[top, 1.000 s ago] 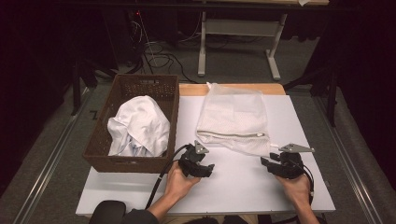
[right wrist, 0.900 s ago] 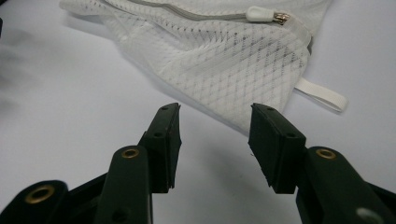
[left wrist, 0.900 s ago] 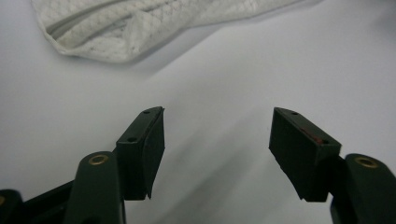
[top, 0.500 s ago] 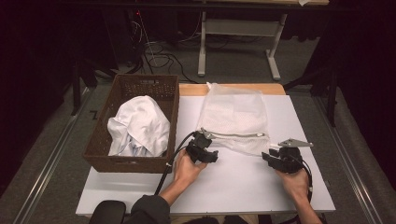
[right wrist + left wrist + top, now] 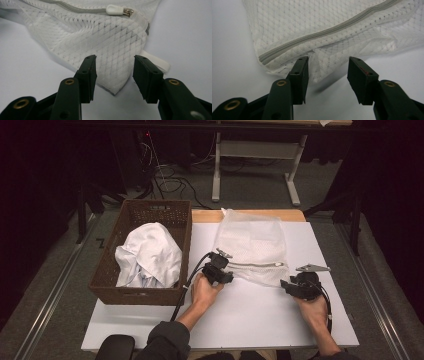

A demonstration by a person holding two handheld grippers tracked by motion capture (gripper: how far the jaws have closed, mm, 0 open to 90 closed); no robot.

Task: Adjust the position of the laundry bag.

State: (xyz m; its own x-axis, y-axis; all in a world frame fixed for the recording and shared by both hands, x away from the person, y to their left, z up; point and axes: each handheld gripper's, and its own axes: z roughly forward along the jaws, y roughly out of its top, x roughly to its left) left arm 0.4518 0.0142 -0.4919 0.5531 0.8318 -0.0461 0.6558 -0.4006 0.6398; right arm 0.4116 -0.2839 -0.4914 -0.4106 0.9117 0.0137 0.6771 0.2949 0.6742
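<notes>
Beyond the jaws, a white desk stands on grey carpeted floor. Farther off, a pale table frame rises among dark surroundings (black cables trail across the floor beside it).

Each hand carries a black, blocky two-jaw gripper, the left gripper and the right gripper. Up close their jaws are flat matte-black bars ending in thick rectangular pads, with small screw holes along the edges and brass-ringed pivots at the knuckles. One pad of the left gripper shows small red flecks. A grey three-cornered plate sits atop the right one. Black cables trail back from both. The left forearm wears a dark grey sleeve.
</notes>
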